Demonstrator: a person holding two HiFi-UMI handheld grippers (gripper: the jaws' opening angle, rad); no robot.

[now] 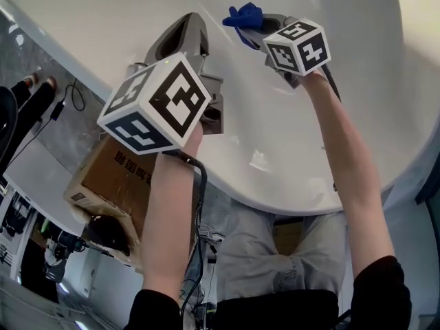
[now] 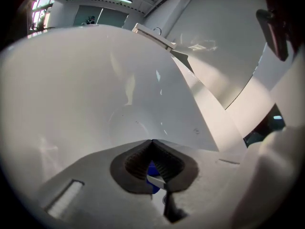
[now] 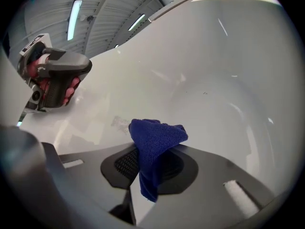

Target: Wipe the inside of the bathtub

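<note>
One cloth (image 3: 155, 147), one bathtub (image 1: 385, 60)

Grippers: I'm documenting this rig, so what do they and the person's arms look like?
The left gripper and right gripper are grey, with dark ribbed pads in each claw and a white cube bearing black square markers. A black cable trails from the left one. The person wears black sleeves.

Your bathtub (image 1: 295, 177) looks smooth and glossy white, catching highlights; the blue cloth (image 3: 157, 140) in your right gripper (image 3: 151, 152) is matt, rough-woven fabric; its pads (image 3: 125, 163) are dark, ribbed, matt; the near-left box (image 1: 113, 177) is dull brown cardboard.
</note>
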